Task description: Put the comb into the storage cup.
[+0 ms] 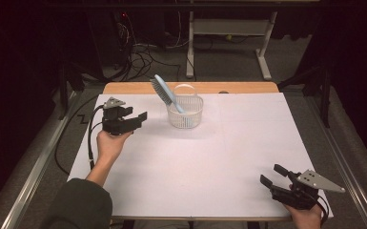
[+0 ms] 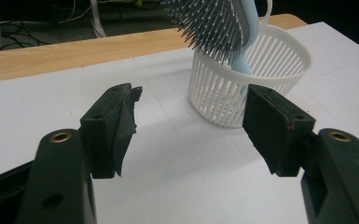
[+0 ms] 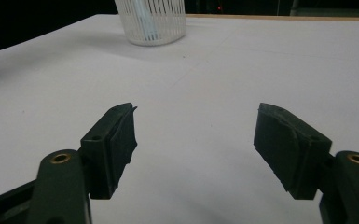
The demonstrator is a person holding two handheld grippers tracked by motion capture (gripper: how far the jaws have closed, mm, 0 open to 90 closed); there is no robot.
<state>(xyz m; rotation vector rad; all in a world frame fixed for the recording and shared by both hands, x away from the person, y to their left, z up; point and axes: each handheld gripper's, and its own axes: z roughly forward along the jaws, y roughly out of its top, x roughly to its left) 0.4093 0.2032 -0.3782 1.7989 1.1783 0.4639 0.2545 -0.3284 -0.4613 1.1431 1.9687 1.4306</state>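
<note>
Table (image 1: 248,157): white sheet over a wooden top, with a strip of bare wood along the 12 o'clock edge.
Basket (image 1: 186,112): white slatted tub with a hoop handle, standing upright toward 12 o'clock of the sheet's middle.
Hairbrush (image 1: 167,93): pale blue, handle down in the basket, bristled head leaning out over the rim toward 10 o'clock.
Left gripper (image 1: 134,118): at 9 o'clock of the basket, near it but apart, jaws spread and nothing between them.
Right gripper (image 1: 273,174): at 5 o'clock of the sheet, well apart from the basket, jaws spread and holding nothing.
Risk, tipping: the basket looks light and the brush sits top-heavy; I judge a sideways nudge from the left gripper could topple both.
Risk, snagging: closing on the bristles rather than the handle would likely slip or drag the basket along.
Left gripper view: shows the bristles (image 2: 212,28) facing the gripper and the handle behind the slats.
High view: shows how the two grippers are spaced.
Right gripper view: basket (image 3: 151,21) far off, its top cut off by the frame edge.
</note>
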